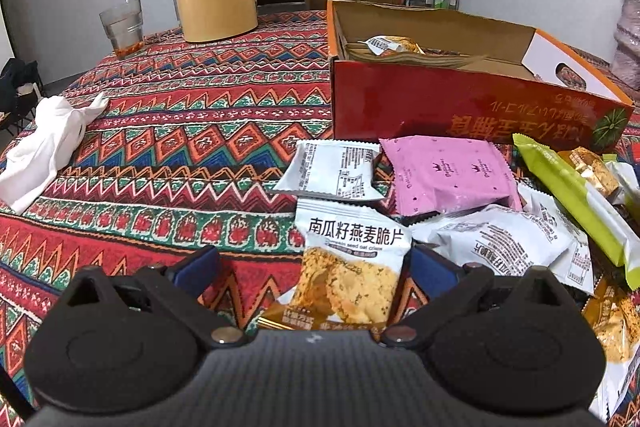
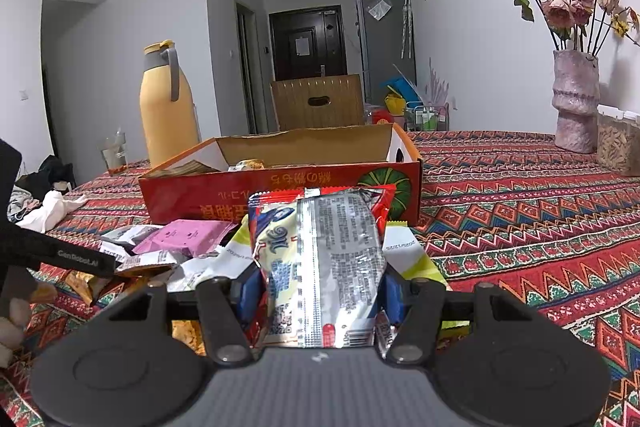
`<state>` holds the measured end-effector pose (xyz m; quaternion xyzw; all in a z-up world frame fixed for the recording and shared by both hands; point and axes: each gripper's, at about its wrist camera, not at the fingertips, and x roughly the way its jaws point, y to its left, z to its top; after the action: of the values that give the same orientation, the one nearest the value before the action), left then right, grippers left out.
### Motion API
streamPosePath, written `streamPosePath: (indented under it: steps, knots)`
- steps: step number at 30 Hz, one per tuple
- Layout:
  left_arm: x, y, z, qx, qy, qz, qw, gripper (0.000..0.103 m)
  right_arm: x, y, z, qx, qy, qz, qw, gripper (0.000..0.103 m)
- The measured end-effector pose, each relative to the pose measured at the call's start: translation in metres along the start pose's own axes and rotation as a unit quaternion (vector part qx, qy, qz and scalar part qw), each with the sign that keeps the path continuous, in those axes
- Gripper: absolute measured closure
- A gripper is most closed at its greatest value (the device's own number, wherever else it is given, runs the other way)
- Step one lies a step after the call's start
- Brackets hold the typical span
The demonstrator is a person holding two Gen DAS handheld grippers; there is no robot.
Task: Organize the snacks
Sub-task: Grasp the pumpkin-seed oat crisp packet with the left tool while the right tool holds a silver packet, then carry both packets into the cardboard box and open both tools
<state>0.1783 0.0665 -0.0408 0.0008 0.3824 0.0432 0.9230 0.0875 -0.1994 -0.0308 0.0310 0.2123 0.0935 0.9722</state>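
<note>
Gripping a red-and-silver snack packet (image 2: pixel 320 267) upright between its blue pads, the right gripper (image 2: pixel 318 291) sits in front of the open red box (image 2: pixel 280 187) on the patterned tablecloth (image 2: pixel 540 227). Left gripper (image 1: pixel 316 263) stands wide open, its pads on either side of an oat crisp packet (image 1: pixel 352 267) without squeezing it. Loose packets lie heaped just beside the box, a pink packet (image 1: pixel 448 175) among them.

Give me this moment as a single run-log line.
right gripper: shut on red-and-silver snack packet | left gripper: open, oat crisp packet between fingers | red box: open, one packet inside
</note>
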Motion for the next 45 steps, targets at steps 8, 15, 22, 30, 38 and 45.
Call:
streamPosePath:
  steps: [8,15,22,30,38,45]
  knots:
    - [-0.009,-0.003,-0.003,0.003,-0.016,-0.023,0.9996,0.036,0.001,-0.001,0.001,0.000,0.003,0.002,1.000,0.045]
    - [-0.022,-0.003,-0.007,0.000,-0.040,-0.031,0.9987,0.061,0.001,-0.001,0.001,0.000,0.004,0.002,1.000,0.045]
    - [-0.037,-0.005,-0.006,-0.014,-0.063,-0.034,0.9973,0.061,0.001,0.000,0.000,-0.001,0.003,0.002,1.000,0.045]
    - [-0.056,-0.012,-0.001,-0.020,-0.090,-0.045,0.9947,0.061,-0.006,0.001,0.005,0.000,-0.010,0.000,1.000,0.045]
    - [-0.073,-0.029,0.011,-0.020,-0.119,-0.059,0.9909,0.061,-0.016,-0.001,0.032,0.006,-0.037,-0.003,0.999,0.045]
    - [-0.088,-0.045,0.029,-0.020,-0.156,-0.066,0.9854,0.061,-0.010,-0.004,0.059,0.008,-0.062,-0.013,0.998,0.045]
